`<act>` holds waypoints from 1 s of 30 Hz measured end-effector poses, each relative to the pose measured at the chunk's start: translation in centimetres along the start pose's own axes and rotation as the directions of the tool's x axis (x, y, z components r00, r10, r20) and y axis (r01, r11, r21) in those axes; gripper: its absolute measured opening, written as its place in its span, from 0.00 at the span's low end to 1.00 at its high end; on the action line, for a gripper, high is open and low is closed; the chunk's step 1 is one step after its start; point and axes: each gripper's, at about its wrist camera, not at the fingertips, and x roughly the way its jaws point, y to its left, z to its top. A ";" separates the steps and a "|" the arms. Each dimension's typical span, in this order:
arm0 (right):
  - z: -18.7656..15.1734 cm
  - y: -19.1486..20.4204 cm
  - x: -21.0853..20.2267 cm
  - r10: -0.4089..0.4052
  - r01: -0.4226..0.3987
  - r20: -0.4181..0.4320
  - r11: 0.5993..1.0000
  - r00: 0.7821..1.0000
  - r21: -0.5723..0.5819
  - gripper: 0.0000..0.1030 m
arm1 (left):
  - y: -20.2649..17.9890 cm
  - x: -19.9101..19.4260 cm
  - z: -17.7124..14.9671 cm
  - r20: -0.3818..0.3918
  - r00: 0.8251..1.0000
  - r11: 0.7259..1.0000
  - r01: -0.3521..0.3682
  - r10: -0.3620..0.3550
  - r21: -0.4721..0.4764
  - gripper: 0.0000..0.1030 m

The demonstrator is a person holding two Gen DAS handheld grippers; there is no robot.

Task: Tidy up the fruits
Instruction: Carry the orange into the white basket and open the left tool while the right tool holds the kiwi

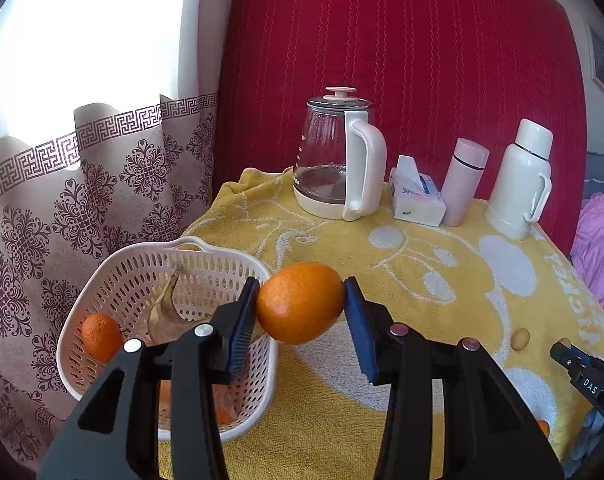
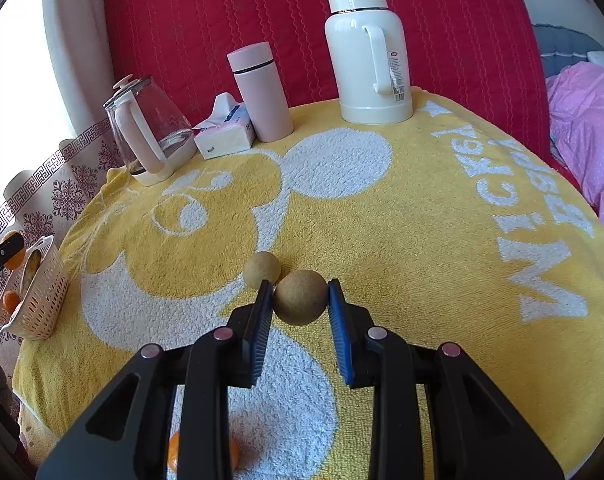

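Observation:
My left gripper [image 1: 302,304] is shut on an orange [image 1: 301,303], held just right of the rim of a white perforated basket [image 1: 206,256]. Inside the basket lie another orange [image 1: 101,336] and a brown-spotted banana [image 1: 167,312]. My right gripper [image 2: 300,300] is shut on a small tan round fruit [image 2: 300,298], low over the yellow towel [image 2: 422,220]. A second tan fruit [image 2: 262,268] rests on the towel just behind it. An orange [image 2: 174,456] shows partly under the right gripper's body. In the right wrist view the basket [image 2: 42,296] is at far left.
At the back of the towel-covered table stand a glass kettle [image 1: 338,160], a tissue pack [image 1: 416,196], a pink flask [image 1: 464,182] and a white thermos [image 1: 520,180]. A red cushion [image 1: 402,40] rises behind. A patterned curtain [image 1: 42,220] hangs left, pink bedding [image 2: 582,128] lies right.

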 end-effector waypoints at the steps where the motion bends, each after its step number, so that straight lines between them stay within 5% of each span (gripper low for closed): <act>1: 0.0 0.0 0.0 0.000 0.000 0.000 1.000 1.000 0.000 0.27 | 0.5 0.1 0.1 -0.001 1.000 1.000 -0.007 0.007 -0.009 0.43; 12: 0.0 0.0 0.0 -0.001 0.001 0.001 1.000 1.000 -0.001 0.27 | 4.8 1.0 0.9 -0.013 0.997 0.994 -0.076 0.075 -0.080 0.44; 16: -0.1 0.1 0.0 0.001 -0.001 0.001 1.000 1.000 -0.003 0.27 | 6.4 0.6 1.4 0.001 0.996 0.989 -0.090 0.091 -0.121 0.56; 30: 0.0 4.4 -2.1 0.099 -0.097 0.016 0.992 0.995 -0.076 0.27 | 10.1 -0.3 2.4 0.024 0.993 0.976 -0.110 0.116 -0.190 0.63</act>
